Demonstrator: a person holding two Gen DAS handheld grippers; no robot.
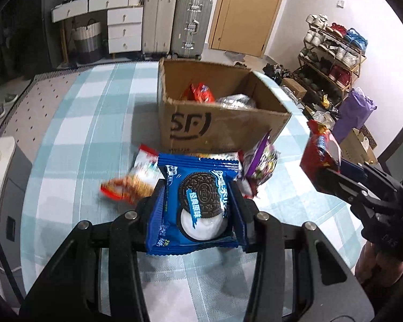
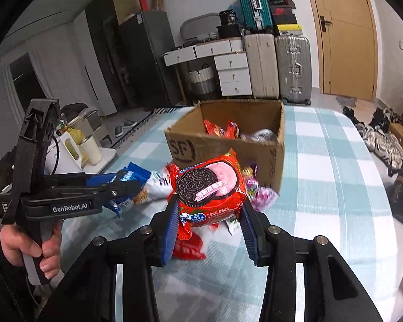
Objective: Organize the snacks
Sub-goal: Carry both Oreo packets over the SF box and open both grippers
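Note:
My left gripper point(image 1: 198, 201) is shut on a blue Oreo packet point(image 1: 196, 204), held above the checked tablecloth; it also shows in the right wrist view point(image 2: 126, 181). My right gripper point(image 2: 209, 214) is shut on a red strawberry Oreo packet point(image 2: 209, 190), which shows at the right of the left wrist view point(image 1: 319, 153). An open cardboard box point(image 1: 223, 131) marked SF stands just beyond both grippers, with red and clear snack packets inside point(image 2: 223, 130).
Loose snack packets lie on the table in front of the box: an orange-red one point(image 1: 129, 185) and a purple one point(image 1: 263, 163). Suitcases point(image 1: 174, 21), drawers and a shoe rack point(image 1: 333, 53) stand behind. A kettle and cups point(image 2: 78, 147) sit to the left.

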